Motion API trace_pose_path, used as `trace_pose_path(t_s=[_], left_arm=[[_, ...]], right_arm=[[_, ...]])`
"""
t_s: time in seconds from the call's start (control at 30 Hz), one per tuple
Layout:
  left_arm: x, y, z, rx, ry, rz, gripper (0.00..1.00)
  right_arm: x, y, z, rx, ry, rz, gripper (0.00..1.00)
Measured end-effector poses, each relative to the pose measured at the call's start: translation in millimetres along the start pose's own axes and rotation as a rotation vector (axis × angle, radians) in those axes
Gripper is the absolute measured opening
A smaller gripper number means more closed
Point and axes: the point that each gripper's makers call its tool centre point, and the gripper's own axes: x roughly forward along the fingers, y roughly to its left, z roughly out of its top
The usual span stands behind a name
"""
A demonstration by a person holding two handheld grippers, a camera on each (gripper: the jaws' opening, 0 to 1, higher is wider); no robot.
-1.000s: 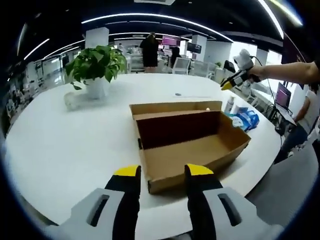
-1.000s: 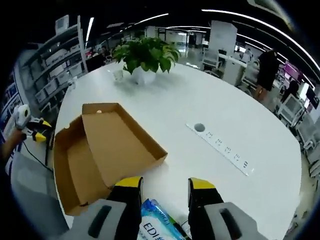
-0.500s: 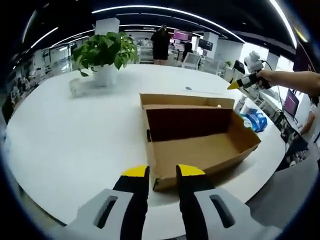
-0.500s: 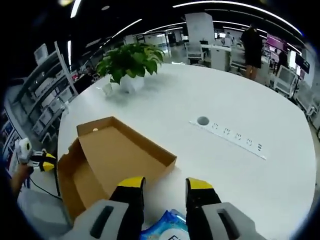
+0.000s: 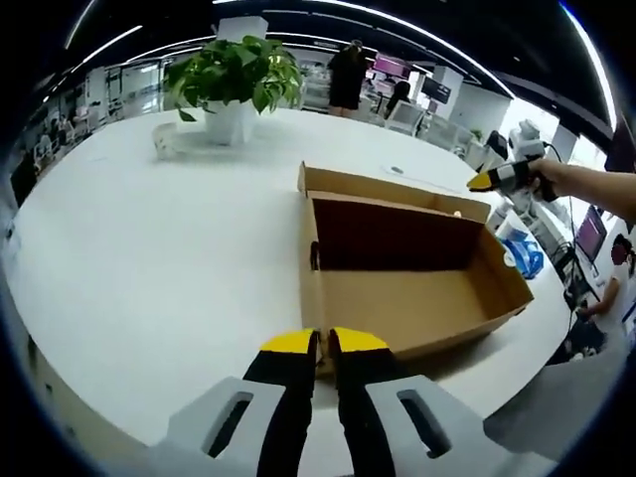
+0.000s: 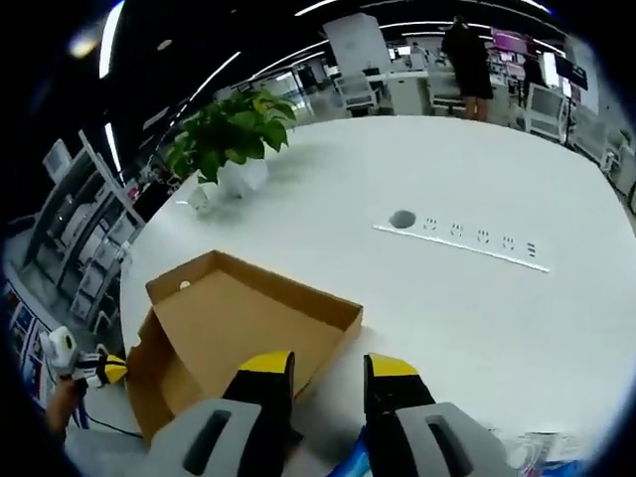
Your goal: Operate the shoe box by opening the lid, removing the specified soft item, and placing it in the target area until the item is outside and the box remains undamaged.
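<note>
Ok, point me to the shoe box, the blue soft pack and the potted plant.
shoe box (image 5: 407,308), left gripper view, bare inner floor.
blue soft pack (image 5: 524,254), left gripper view, its visible blue face past the box's far end.
potted plant (image 6: 227,142), right gripper view, the leaves above the white pot.

White round surface (image 5: 149,258). Potted plant (image 5: 237,75) in white pot at far side, small clear cup (image 5: 165,141) beside it. Power strip (image 6: 459,244) set flush, round cable hole (image 6: 401,218) near one end. Person (image 6: 467,55) standing in office beyond.
</note>
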Motion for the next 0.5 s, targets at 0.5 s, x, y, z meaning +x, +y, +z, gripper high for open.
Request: trace_pose_path(t_s=[0.5], left_arm=[[4,2.2,-2.8,0.021,0.009,0.013,0.04]], right_arm=[[32,-6,-3.9,0.198,0.003,-0.043,0.21]])
